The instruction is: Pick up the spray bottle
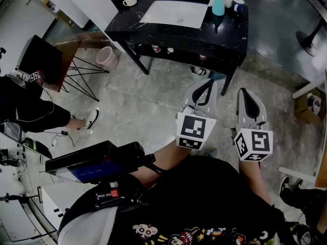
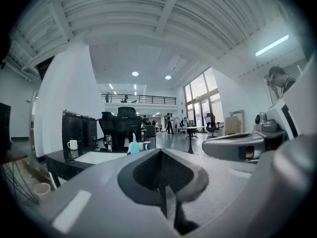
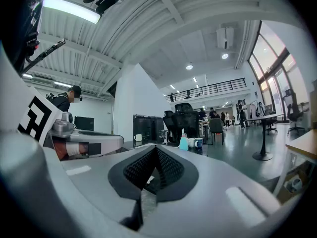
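The spray bottle [image 1: 218, 4], pale blue with a teal top, stands upright near the far right corner of the black table [image 1: 231, 37]. It appears small and distant in the left gripper view as the spray bottle [image 2: 133, 146], and in the right gripper view as the spray bottle [image 3: 184, 142]. My left gripper [image 1: 208, 83] and right gripper [image 1: 243, 92] hang side by side over the floor, well short of the table. Both point toward it. The left gripper [image 2: 160, 153] is shut on nothing, and the right gripper [image 3: 156, 150] likewise.
A white mat [image 1: 173, 14] lies on the table, with a white mug [image 1: 130, 0] at its left end and cups [image 1: 236, 4] beside the bottle. A pink bucket [image 1: 107, 57] and a folding stand [image 1: 82, 70] sit left of the table. A person [image 1: 30, 111] sits at far left.
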`<action>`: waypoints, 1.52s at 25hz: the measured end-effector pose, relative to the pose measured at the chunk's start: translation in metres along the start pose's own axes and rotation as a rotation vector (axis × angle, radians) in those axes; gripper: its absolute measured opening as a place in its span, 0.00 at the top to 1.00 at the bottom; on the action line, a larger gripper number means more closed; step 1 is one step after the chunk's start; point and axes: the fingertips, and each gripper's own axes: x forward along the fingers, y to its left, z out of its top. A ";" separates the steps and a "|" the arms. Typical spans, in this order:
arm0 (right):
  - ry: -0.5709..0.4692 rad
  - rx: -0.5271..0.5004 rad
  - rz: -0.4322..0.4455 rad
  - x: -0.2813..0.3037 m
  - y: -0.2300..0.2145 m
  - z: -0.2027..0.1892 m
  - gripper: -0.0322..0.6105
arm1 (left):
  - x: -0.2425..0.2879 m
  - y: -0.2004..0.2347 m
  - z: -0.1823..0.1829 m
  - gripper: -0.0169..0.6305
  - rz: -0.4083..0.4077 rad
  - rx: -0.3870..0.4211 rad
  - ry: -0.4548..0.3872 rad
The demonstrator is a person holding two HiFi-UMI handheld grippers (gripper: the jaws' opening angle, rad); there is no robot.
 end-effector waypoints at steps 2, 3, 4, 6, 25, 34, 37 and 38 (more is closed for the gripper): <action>0.002 0.000 -0.003 0.000 0.000 -0.001 0.91 | 0.000 -0.001 -0.001 0.97 -0.003 0.003 0.001; 0.001 -0.001 -0.002 0.000 0.001 -0.002 0.91 | -0.001 -0.001 -0.001 0.97 -0.004 0.004 0.002; -0.001 -0.003 0.000 0.000 0.002 -0.001 0.91 | -0.001 -0.001 -0.001 0.97 -0.004 0.005 0.003; -0.012 -0.009 0.007 0.001 0.004 0.000 0.91 | -0.002 0.000 -0.002 0.97 -0.001 0.004 0.006; 0.003 -0.021 0.081 0.017 -0.034 -0.015 0.91 | 0.037 -0.010 -0.011 0.97 0.063 -0.022 0.016; -0.005 -0.039 0.045 0.130 -0.043 -0.009 0.91 | 0.120 0.063 -0.011 0.97 -0.023 -0.022 0.018; -0.007 -0.053 0.005 0.182 -0.044 0.001 0.91 | 0.156 0.102 0.002 0.97 -0.063 -0.016 -0.003; -0.009 -0.051 -0.007 0.198 -0.046 0.004 0.91 | 0.167 0.112 0.006 0.97 -0.077 -0.015 -0.008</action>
